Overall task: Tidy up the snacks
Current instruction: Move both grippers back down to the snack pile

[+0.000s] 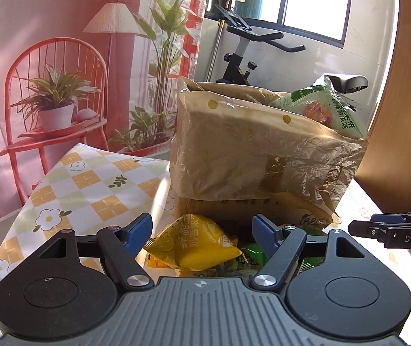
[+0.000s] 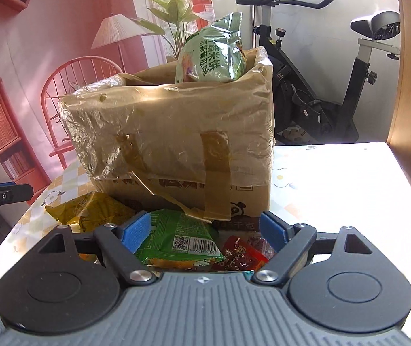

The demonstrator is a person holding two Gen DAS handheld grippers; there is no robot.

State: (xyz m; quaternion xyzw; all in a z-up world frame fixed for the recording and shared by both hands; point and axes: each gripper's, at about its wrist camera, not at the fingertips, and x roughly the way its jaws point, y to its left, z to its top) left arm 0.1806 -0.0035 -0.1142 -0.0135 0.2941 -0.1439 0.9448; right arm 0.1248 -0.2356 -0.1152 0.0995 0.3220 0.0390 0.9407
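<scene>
Cardboard box [image 2: 188,144], lined with crinkled plastic, is sitting on the checked tabletop [image 1: 90,184]; a pale green snack bag [image 2: 214,54] is protruding from it. Left tongs [image 1: 202,232] are being held spread over a yellow packet [image 1: 196,245]. Right tongs [image 2: 204,230] are being held spread over a green packet [image 2: 176,236] beside a red packet [image 2: 240,255]; nothing is being pinched.

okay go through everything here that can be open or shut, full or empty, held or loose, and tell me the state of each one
cardboard box: upright, top open, wrapped in film and tape.
pale green snack bag: in the box, sticking out above the rim.
yellow snack packet: sealed, loose on the table, not held.
green snack packet: sealed, loose, not held.
red snack packet: loose, not held.
left tongs: open, empty.
right tongs: open, empty.
</scene>
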